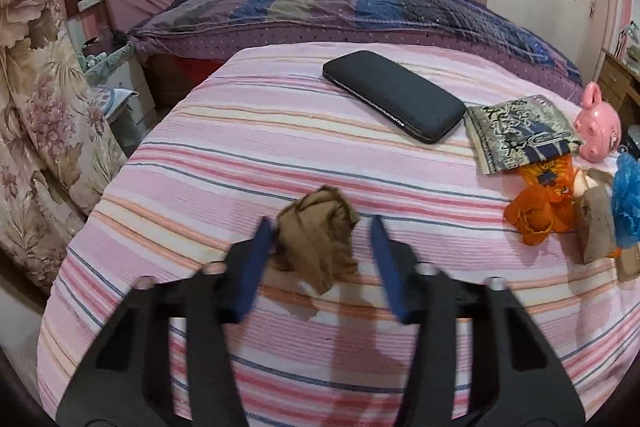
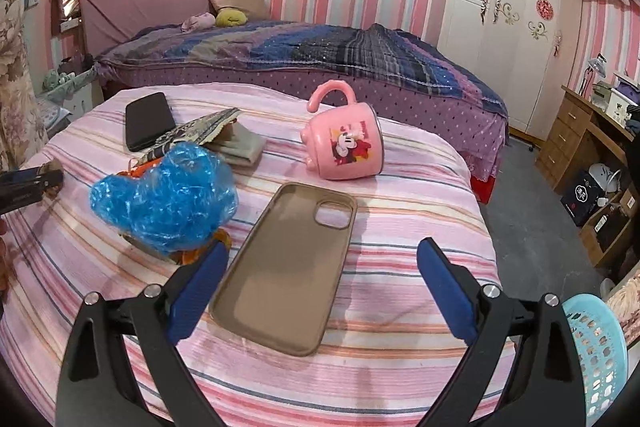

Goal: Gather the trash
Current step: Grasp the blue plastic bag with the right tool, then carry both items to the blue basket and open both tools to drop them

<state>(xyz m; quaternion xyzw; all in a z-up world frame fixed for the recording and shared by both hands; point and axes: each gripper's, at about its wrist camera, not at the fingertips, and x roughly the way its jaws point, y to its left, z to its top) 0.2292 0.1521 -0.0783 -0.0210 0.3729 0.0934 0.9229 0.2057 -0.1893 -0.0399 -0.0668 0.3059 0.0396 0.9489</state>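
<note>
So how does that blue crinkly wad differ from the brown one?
The blue wad is shiny plastic; the brown wad looks like dull, soft fabric. Blue lies heaped on other clutter, with no gripper around it; brown lies alone between the left gripper fingers. Both are crumpled, on the striped cloth.

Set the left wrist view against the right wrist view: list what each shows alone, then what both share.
Only the left wrist view: a crumpled brown fabric wad between the left gripper's blue fingers, the right finger clear of it.

Only the right wrist view: an empty tan phone case lying ahead of the open right gripper, and a light blue perforated plastic basket.

Both: the pink striped cloth, black rectangular case, crumpled blue plastic wrap, pink cartoon mug.
</note>
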